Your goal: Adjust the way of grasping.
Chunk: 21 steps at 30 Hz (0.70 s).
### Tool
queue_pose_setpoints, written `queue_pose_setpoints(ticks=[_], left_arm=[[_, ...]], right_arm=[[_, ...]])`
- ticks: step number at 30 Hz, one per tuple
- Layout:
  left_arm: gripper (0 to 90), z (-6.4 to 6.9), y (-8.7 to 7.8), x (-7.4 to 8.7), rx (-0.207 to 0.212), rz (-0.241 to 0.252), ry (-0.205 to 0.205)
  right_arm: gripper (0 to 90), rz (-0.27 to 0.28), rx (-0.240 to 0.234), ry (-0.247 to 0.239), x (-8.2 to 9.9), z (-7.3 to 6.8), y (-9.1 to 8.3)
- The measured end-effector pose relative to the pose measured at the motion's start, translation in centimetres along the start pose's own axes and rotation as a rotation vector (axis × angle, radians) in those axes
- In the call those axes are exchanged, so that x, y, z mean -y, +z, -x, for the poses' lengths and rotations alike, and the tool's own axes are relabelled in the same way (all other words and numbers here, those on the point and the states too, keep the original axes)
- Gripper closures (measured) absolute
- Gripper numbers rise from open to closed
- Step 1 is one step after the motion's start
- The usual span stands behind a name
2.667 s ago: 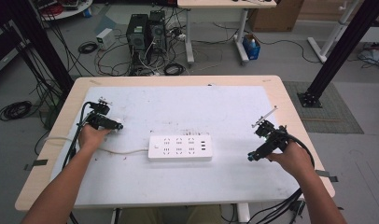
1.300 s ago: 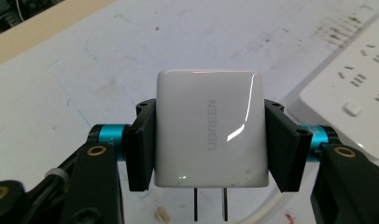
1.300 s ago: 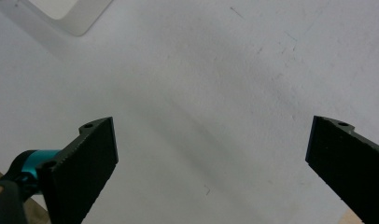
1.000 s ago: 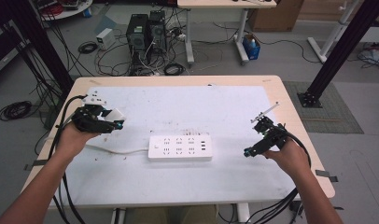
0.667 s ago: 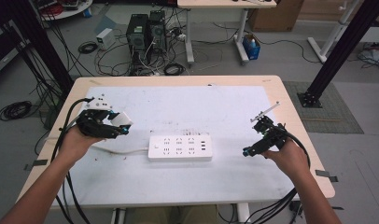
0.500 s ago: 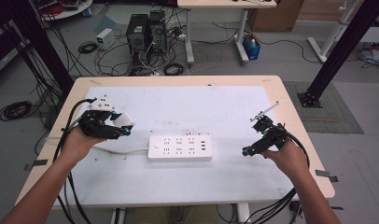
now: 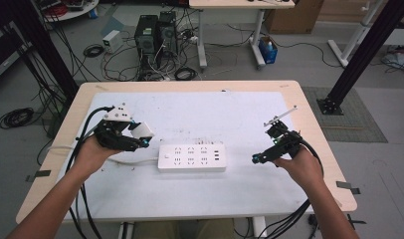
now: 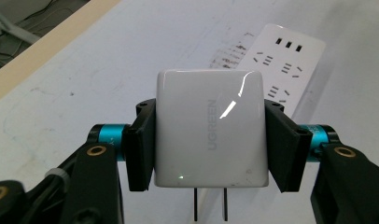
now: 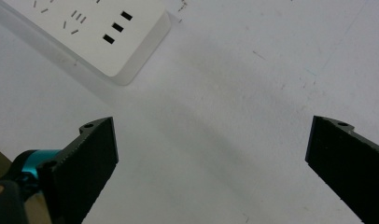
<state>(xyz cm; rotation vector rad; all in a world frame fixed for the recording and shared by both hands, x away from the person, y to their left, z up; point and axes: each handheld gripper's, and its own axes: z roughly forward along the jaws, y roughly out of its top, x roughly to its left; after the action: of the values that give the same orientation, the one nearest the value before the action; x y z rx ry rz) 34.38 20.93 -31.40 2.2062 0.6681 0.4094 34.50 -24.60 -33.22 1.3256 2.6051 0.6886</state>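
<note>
White plastic is filling the space between my left gripper pads: I am pinching a square charger by its two flat sides, its two prongs pointing back toward me in the left gripper view. I am holding it above the white table mat, just left of the power strip, which is lying flat near the middle with its cable running off to the left. My right gripper is hovering near the strip's right end, its fingers spread wide with nothing between them but bare mat.
</note>
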Motion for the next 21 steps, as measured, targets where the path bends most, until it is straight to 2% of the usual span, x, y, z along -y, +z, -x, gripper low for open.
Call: queue_pose_setpoints(ticks=[1, 6, 7, 11, 12, 15, 16, 18, 20, 21], left_arm=[[42.7, 0.2, 0.2, -0.1, 0.012, 0.003, 0.013], [42.7, 0.9, 0.8, -0.3, 0.049, 0.023, 0.030], [42.7, 1.2, 1.1, -0.4, 0.065, 0.038, 0.039], [42.7, 1.9, 1.6, -0.5, 0.089, 0.053, 0.058], [42.7, 2.3, 2.0, -0.7, 0.110, 0.064, 0.078], [42.7, 2.7, 2.4, -0.8, 0.127, 0.075, 0.096], [42.7, 2.8, 2.6, -0.8, 0.133, 0.081, 0.106], [42.7, 3.2, 3.0, -0.9, 0.149, 0.093, 0.118], [42.7, 3.9, 3.4, -1.1, 0.175, 0.102, 0.145], [42.7, 3.9, 3.4, -1.1, 0.175, 0.102, 0.145]], right_arm=[[1.7, 0.004, -0.005, 0.003, -0.1, -0.1, 0.0], [1.7, 0.022, -0.021, 0.022, -0.1, -0.4, -0.2], [1.7, 0.034, -0.050, 0.047, -0.2, -0.7, -0.2], [1.7, 0.044, -0.083, 0.067, -0.3, -1.1, -0.2], [1.7, 0.052, -0.099, 0.084, -0.4, -1.4, -0.2], [1.7, 0.077, -0.138, 0.113, -0.4, -1.6, -0.3], [1.7, 0.077, -0.138, 0.113, -0.4, -1.6, -0.3], [1.7, 0.087, -0.169, 0.141, -0.4, -1.7, -0.3], [1.7, 0.116, -0.230, 0.183, -0.3, -1.8, -0.3], [1.7, 0.116, -0.230, 0.183, -0.3, -1.8, -0.3]])
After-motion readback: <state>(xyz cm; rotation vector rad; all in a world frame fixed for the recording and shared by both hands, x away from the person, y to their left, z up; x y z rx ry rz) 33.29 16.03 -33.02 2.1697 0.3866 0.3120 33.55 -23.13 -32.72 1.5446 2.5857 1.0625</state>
